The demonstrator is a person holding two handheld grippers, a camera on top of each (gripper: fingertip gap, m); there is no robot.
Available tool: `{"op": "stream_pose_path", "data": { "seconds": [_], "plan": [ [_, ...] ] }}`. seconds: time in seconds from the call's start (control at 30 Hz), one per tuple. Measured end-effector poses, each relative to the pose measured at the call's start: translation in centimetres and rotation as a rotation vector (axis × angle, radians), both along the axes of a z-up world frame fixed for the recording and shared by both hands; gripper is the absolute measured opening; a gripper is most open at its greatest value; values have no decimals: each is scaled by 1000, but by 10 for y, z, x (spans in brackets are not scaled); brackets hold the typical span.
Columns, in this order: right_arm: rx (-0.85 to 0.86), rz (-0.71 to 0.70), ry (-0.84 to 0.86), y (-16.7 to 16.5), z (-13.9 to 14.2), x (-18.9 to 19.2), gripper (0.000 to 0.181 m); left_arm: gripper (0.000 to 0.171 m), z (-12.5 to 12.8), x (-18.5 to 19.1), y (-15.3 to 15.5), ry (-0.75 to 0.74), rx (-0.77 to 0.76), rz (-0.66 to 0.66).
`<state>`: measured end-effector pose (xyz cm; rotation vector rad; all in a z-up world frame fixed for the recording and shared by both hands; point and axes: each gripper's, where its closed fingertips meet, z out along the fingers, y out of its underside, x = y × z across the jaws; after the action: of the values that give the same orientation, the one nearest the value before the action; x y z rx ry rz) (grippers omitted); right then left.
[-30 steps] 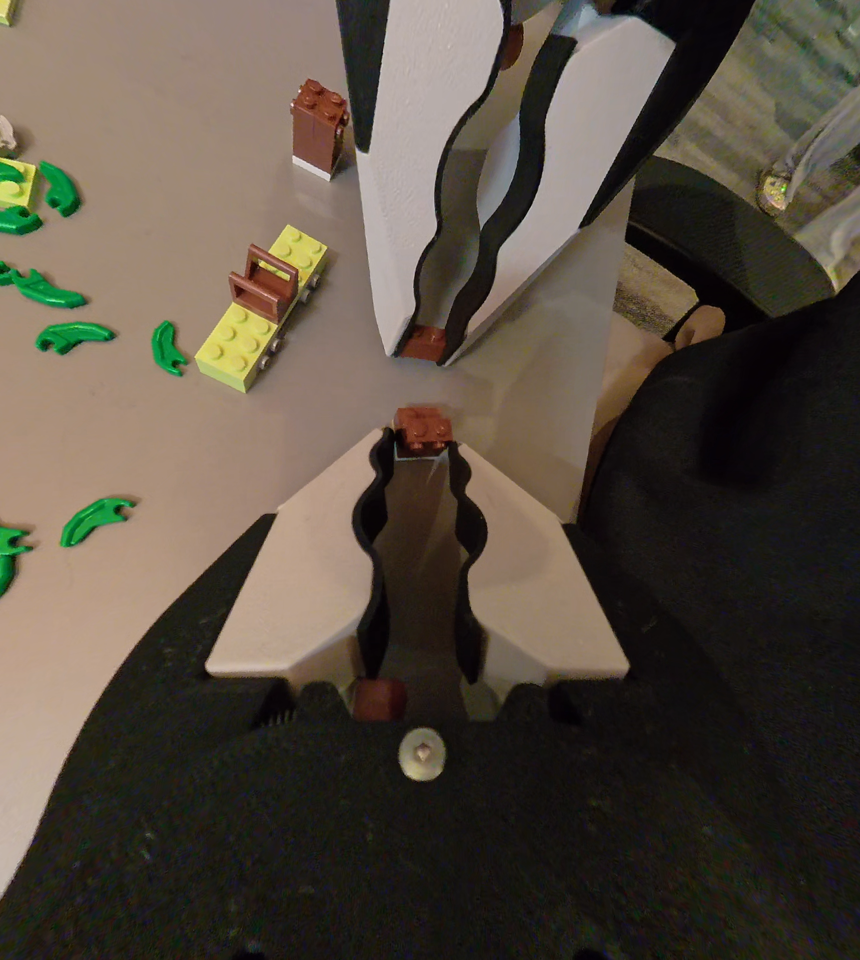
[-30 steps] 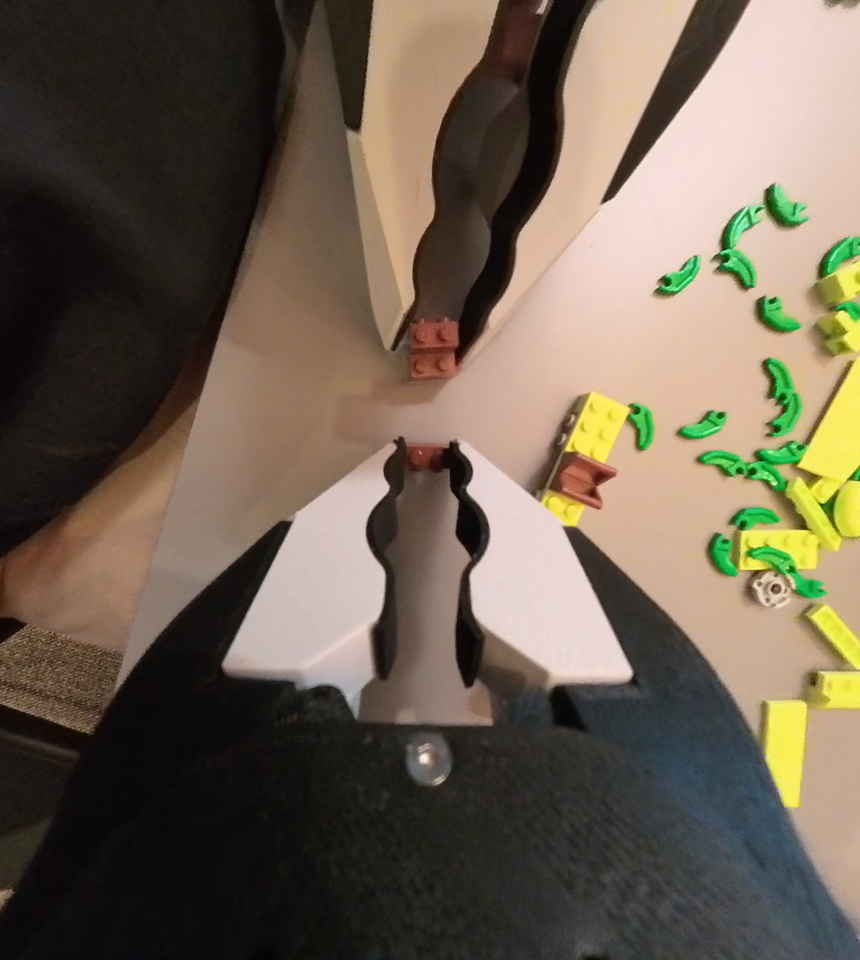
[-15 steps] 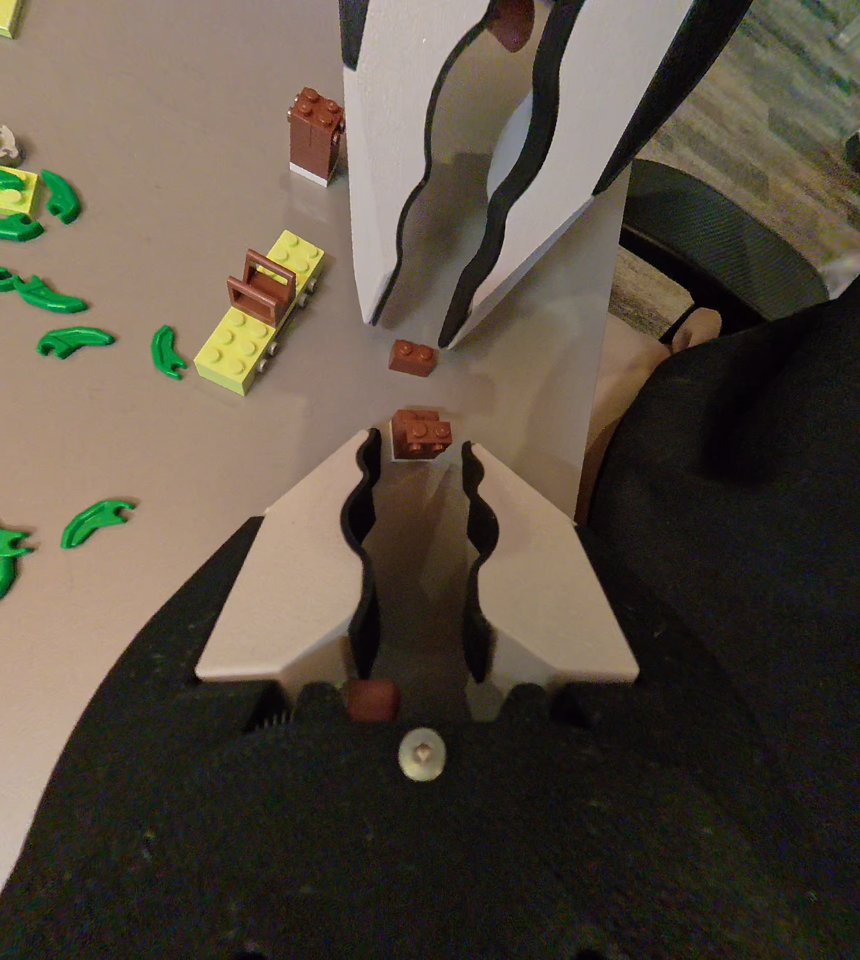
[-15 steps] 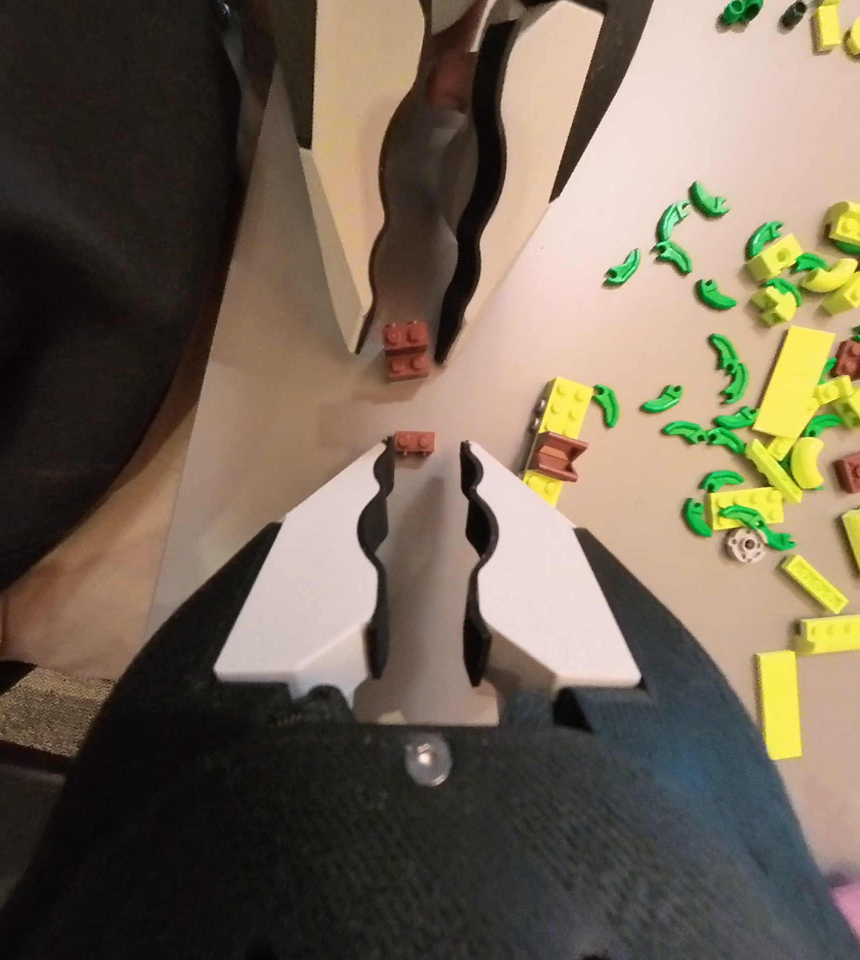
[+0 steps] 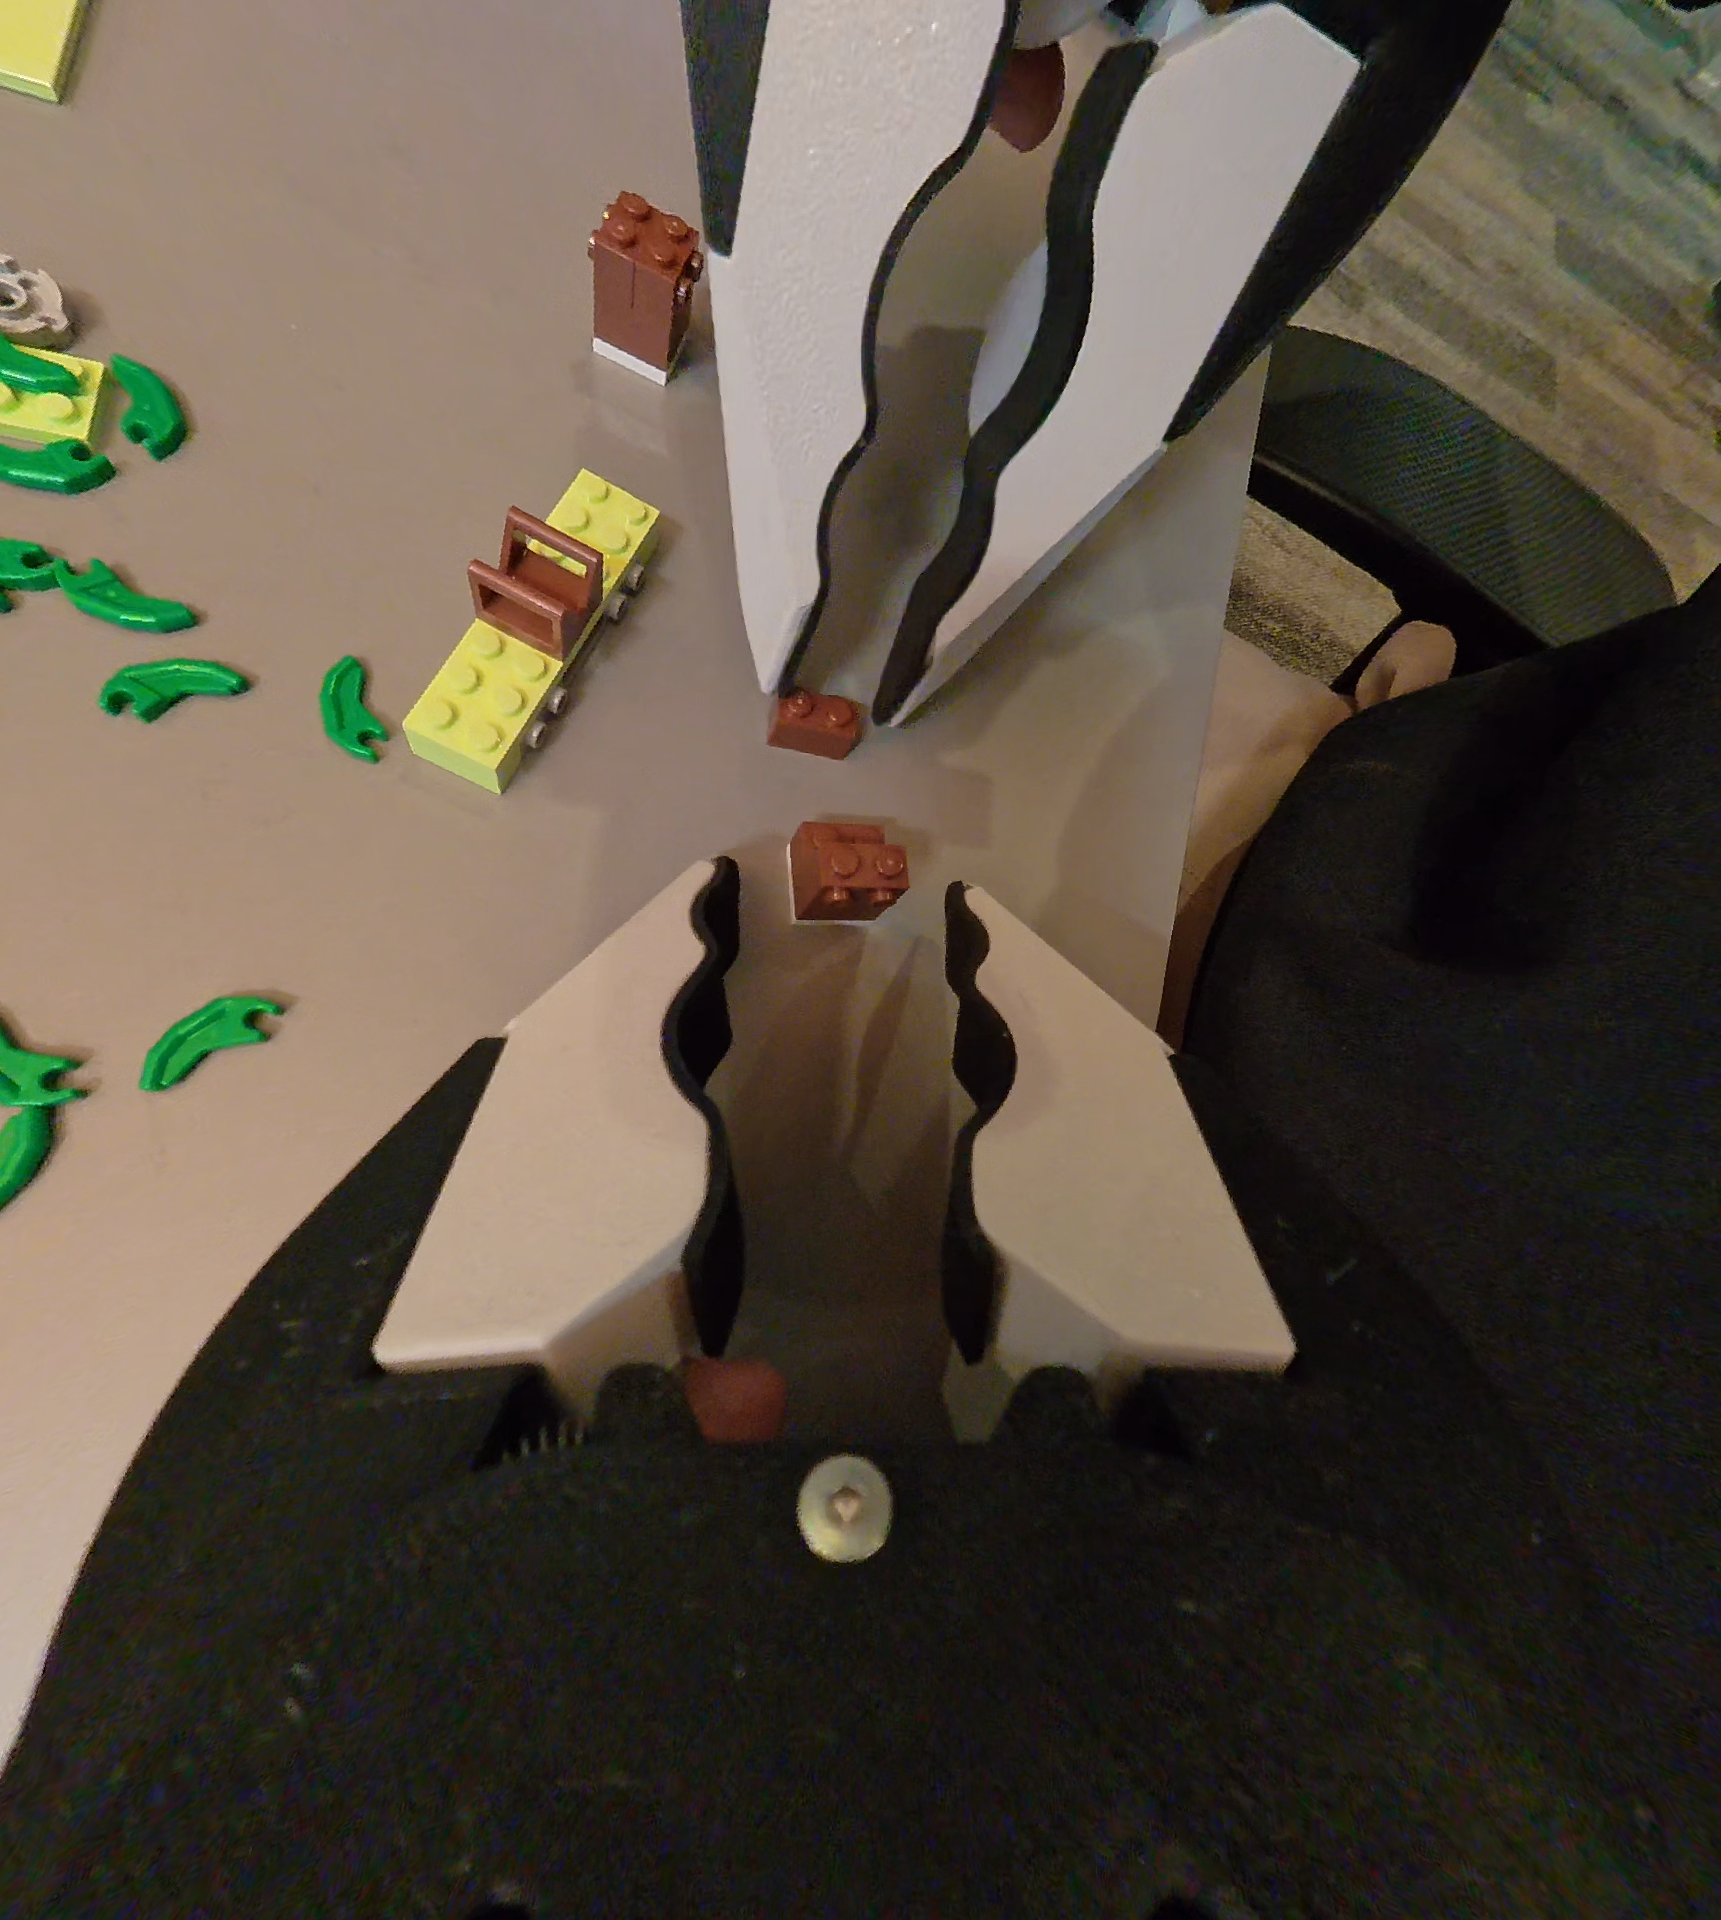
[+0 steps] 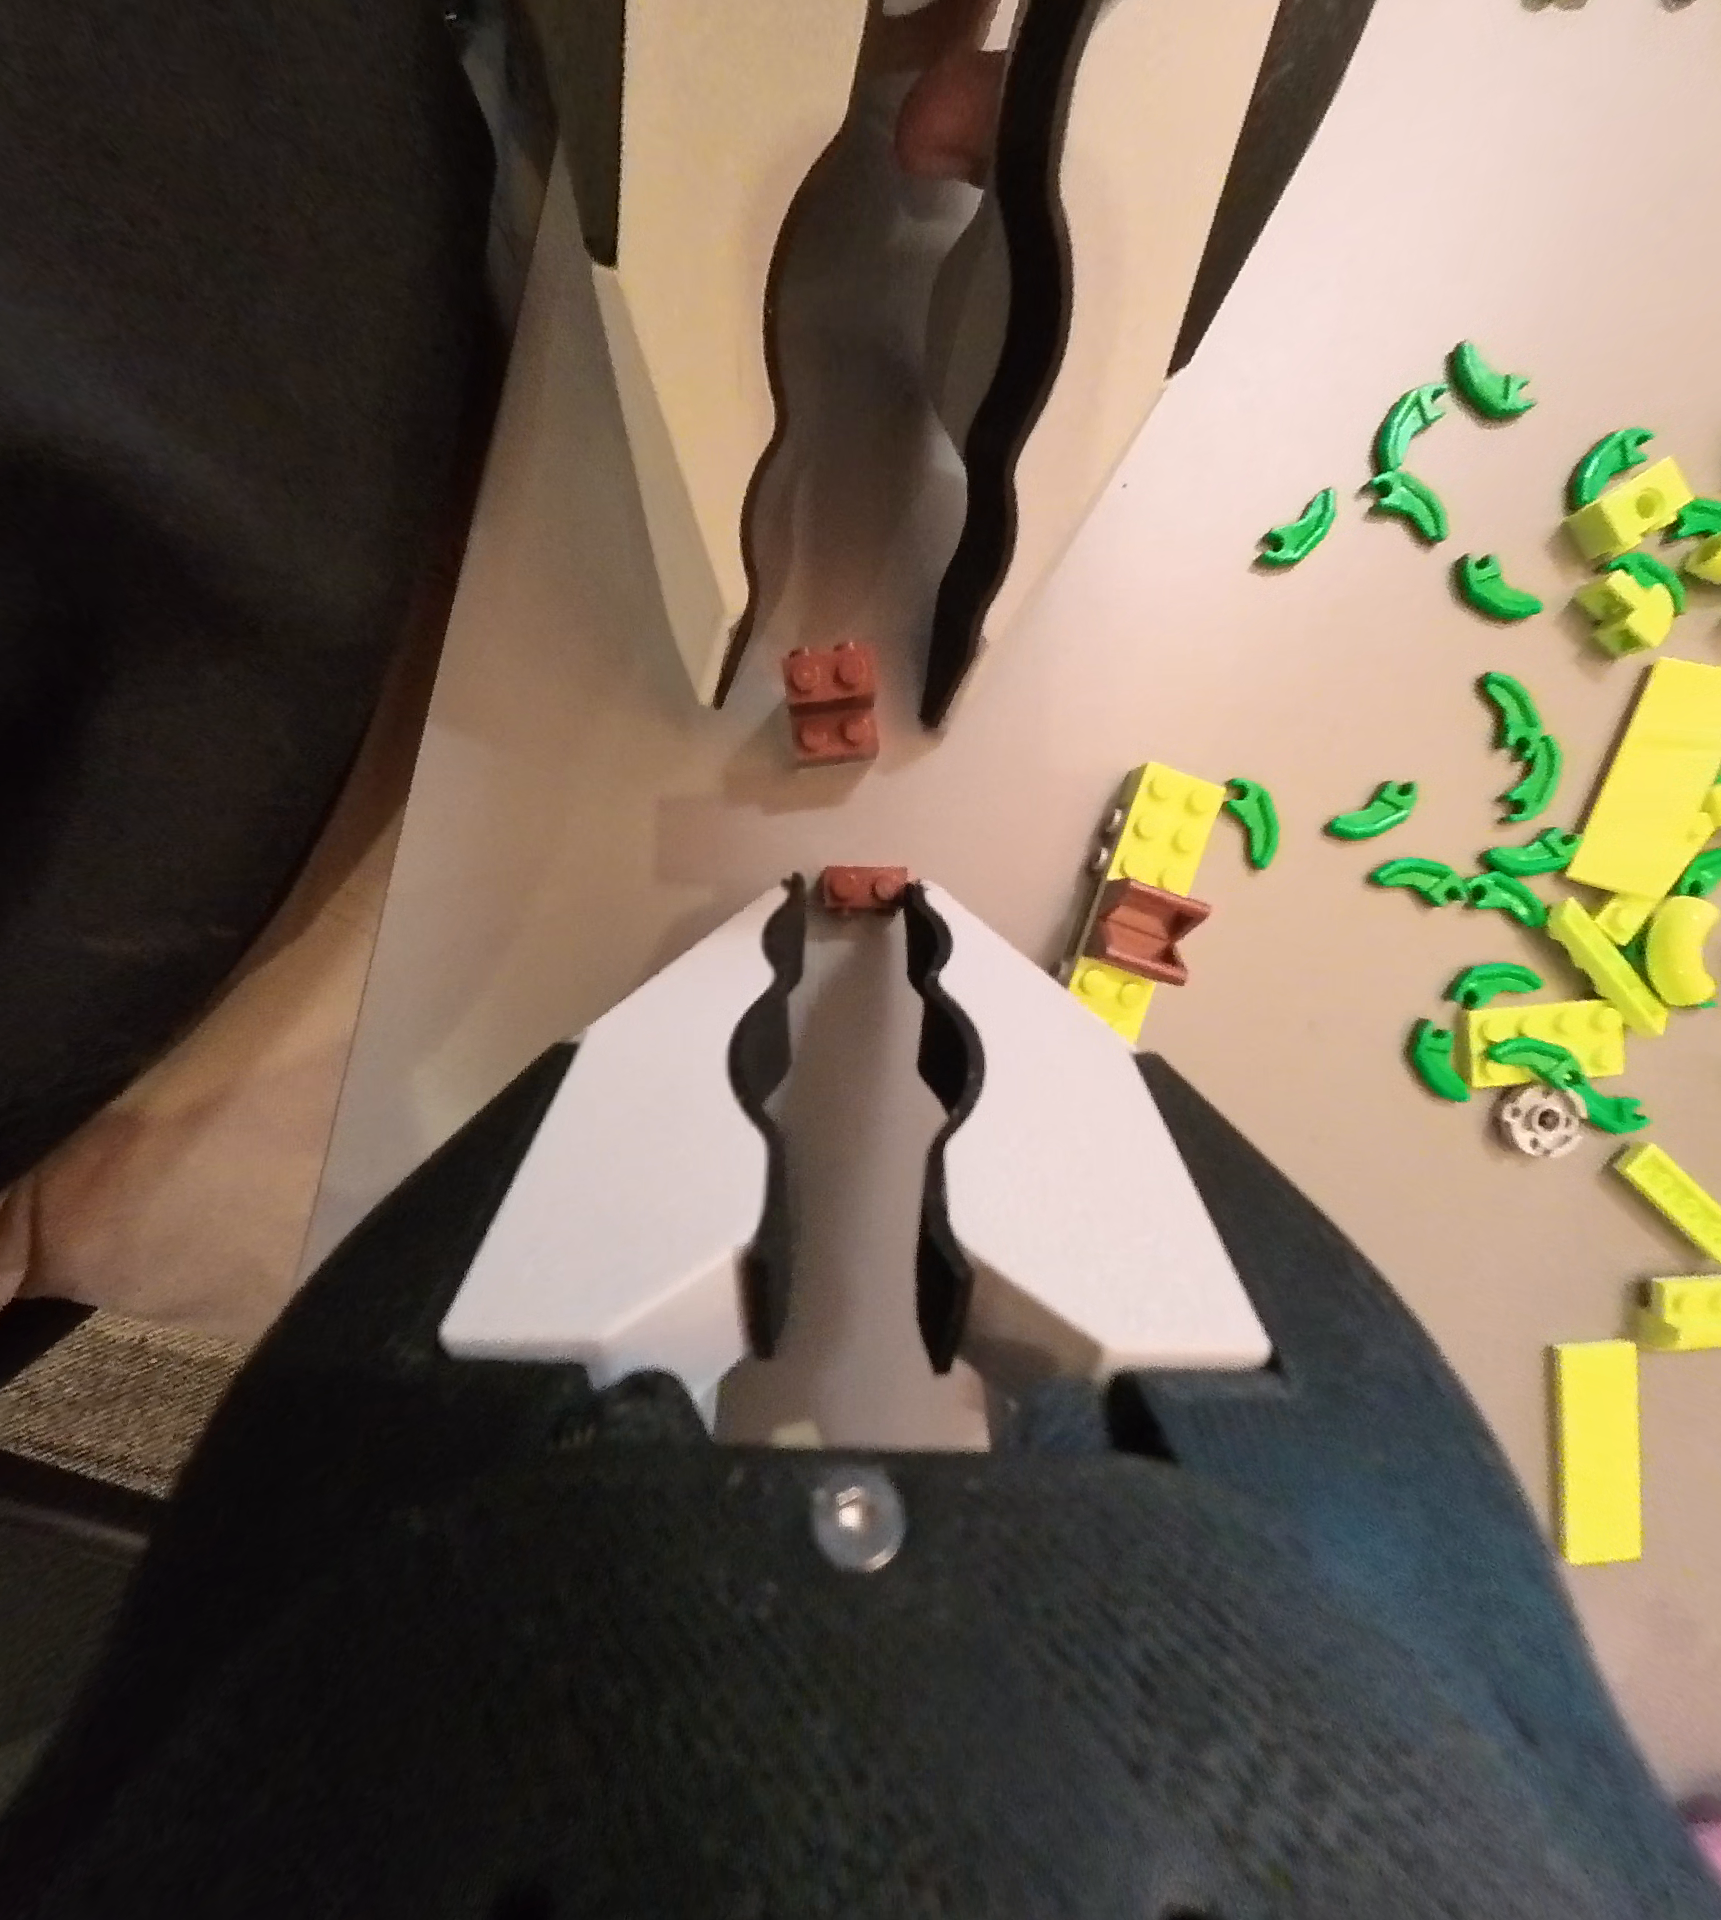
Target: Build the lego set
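Left gripper (image 5: 837, 896) hovers low over the table (image 5: 336, 239) with its jaws apart, gripping nothing. A brown bracket (image 5: 848, 871) lies on the table just beyond the tips, in line with the gap and touching neither finger.

Just past the bracket sits a small brown brick (image 5: 814, 720), close to it but not joined. The right gripper (image 6: 854, 889) reaches in from the far side, tips down at the brick. Its jaws are narrowed around the brick, one pad against an end; I cannot tell whether the other presses, so a firm hold is uncertain.

In the left wrist view, left of the two grippers, lies a lime plate (image 5: 482, 696) with a brown frame (image 5: 529, 582) on top. Farther off a brown column (image 5: 643, 281) stands upright on a white base. Green leaves (image 5: 172, 686) are scattered at the left edge, with a grey round piece (image 5: 2, 301) among them. The right wrist view shows more loose lime pieces (image 6: 1666, 769) beyond the plate. At the near right a dark garment fills the frame, and a black chair (image 5: 1458, 499) stands past the table edge.
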<state>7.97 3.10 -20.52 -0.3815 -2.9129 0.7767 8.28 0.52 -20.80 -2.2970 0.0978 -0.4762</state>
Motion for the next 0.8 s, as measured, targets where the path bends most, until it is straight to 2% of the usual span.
{"op": "stream_pose_path", "data": {
  "seconds": [0.07, 0.3, 0.43, 0.6, 0.8],
  "plan": [
    [0, -3, -11, 0, -1, 0, 20, 37, 0, 0, 0, -4, 0, 0],
    [-6, -3, -7, -2, -2, -1, 13, 37, 0, -1, 0, -9, -1, 4],
    [-60, 10, 39, -11, 13, -4, 13, 37, 1, -1, 0, -4, 3, 6],
    [-122, 66, 62, -22, 24, -3, 13, 16, 2, -3, -2, 22, 19, -4],
    [-121, 94, 10, -25, 12, -3, 13, 15, 1, -1, -2, 37, 16, -17]
  ]
}}
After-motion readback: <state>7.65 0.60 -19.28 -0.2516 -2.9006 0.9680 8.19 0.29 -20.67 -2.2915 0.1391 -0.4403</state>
